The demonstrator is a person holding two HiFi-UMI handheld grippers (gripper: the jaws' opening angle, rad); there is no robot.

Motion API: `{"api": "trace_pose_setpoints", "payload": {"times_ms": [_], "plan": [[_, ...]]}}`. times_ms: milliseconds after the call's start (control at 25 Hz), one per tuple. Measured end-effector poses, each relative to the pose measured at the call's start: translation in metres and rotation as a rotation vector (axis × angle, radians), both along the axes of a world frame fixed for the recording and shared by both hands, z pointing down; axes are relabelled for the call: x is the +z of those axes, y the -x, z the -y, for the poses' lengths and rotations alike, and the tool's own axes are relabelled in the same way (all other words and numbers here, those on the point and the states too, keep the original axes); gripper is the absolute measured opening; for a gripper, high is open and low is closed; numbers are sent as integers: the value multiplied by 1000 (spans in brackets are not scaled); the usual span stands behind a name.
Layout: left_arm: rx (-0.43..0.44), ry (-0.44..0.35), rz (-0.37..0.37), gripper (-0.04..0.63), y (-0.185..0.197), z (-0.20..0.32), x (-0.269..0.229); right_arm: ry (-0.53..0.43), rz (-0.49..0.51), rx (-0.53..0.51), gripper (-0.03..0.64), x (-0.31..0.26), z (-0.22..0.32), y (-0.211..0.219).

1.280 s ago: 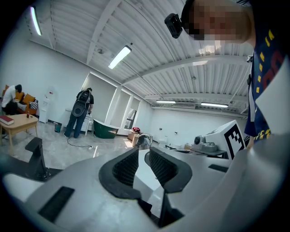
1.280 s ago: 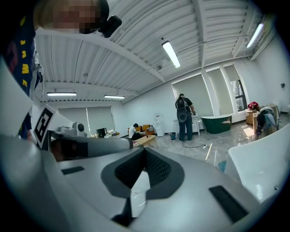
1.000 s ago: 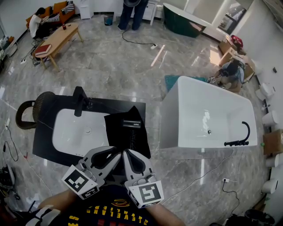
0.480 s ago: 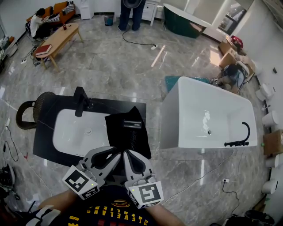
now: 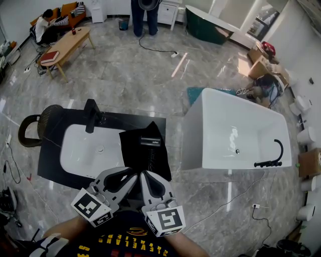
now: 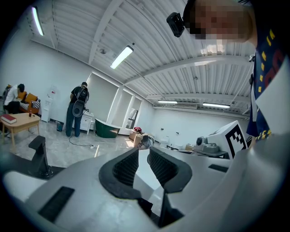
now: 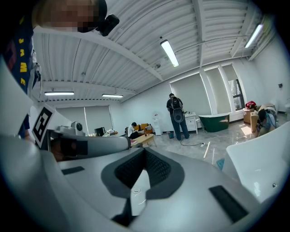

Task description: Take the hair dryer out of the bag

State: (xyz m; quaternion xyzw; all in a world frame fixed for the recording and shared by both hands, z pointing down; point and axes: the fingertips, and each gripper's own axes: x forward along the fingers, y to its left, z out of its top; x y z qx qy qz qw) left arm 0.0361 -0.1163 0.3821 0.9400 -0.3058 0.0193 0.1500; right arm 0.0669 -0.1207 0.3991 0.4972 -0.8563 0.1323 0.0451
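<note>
A black bag (image 5: 146, 156) lies on the dark counter (image 5: 50, 168), right of the white basin (image 5: 80, 155). At its far end rests a dark grey hair dryer (image 5: 149, 141) with a pale label; whether part of it is still inside the bag I cannot tell. Both grippers hang near my chest, short of the bag and apart from it. The left gripper (image 5: 129, 172) (image 6: 143, 152) is open with a narrow gap and nothing in it. The right gripper (image 5: 143, 174) (image 7: 144, 152) is shut and empty, its pads touching.
A black tap (image 5: 91, 114) stands at the basin's far rim. A large white bathtub (image 5: 235, 130) sits right of the counter. A black ring-shaped thing (image 5: 45, 122) leans at the counter's left end. Farther off are a wooden table (image 5: 67, 45) and a standing person (image 5: 143, 15).
Neither gripper has moved and the bag and hair dryer lie as before. The person standing at the back has shifted slightly left.
</note>
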Motion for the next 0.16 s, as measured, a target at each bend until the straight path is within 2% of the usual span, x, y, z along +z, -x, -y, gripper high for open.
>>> {"api": "trace_pose_setpoints", "payload": {"times_ms": [160], "plan": [[-24, -21, -7, 77, 6, 7, -4, 10, 5, -2, 8, 0, 1, 0]]}}
